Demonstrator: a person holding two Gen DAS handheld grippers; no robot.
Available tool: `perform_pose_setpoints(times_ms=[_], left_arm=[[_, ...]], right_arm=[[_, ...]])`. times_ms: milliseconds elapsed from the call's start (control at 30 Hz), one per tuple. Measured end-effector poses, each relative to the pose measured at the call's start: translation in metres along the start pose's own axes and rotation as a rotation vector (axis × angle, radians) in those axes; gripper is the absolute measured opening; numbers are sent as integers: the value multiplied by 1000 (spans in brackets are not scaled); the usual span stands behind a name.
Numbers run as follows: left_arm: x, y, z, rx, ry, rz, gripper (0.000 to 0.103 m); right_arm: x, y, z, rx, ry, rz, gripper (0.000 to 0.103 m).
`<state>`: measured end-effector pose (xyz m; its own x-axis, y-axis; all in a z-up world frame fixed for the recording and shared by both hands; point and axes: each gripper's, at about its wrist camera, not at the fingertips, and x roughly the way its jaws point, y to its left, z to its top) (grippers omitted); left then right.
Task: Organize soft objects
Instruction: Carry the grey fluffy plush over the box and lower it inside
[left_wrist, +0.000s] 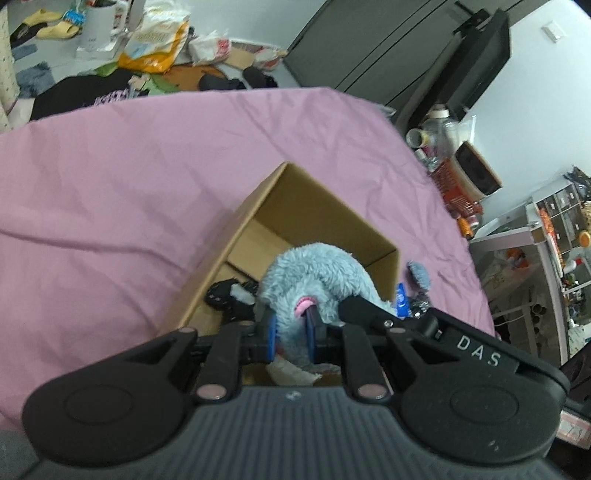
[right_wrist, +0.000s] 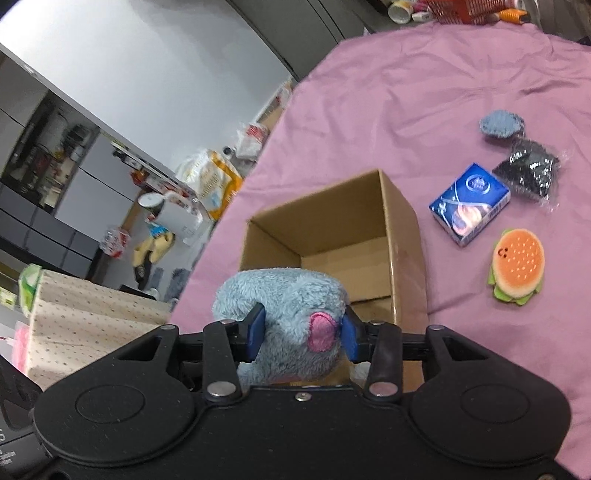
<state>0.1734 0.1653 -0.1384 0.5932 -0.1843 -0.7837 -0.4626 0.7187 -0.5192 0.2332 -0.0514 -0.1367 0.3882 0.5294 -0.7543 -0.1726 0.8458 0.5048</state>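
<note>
Left wrist view shows your left tongs (left_wrist: 291, 328) clamped on the blue plush toy (left_wrist: 314, 277), hanging over the cardboard box (left_wrist: 280, 192). Your right tongs (right_wrist: 303, 332) pinch the same toy from both sides. Release unevenly and it may snag the box rim and tip out toward the burger plush (right_wrist: 517, 266) at 3 o'clock.

Fluffy blue plush toy (right_wrist: 280, 295) w/ pink felt patch; matt brown cardboard box (right_wrist: 402, 221); creased pink cloth sheet (right_wrist: 406, 92); glossy blue carton (right_wrist: 469, 203); matt black plastic tool (right_wrist: 301, 330).
</note>
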Motion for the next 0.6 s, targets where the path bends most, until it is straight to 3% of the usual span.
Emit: perform_pose_setpoints(times_ms=[400, 600], left_arm=[[11, 15, -1, -22, 83, 111, 16], [-3, 12, 0, -15, 73, 149, 23]], right_arm=[[15, 4, -10, -19, 74, -86, 49], [5, 6, -11, -24, 72, -82, 59]])
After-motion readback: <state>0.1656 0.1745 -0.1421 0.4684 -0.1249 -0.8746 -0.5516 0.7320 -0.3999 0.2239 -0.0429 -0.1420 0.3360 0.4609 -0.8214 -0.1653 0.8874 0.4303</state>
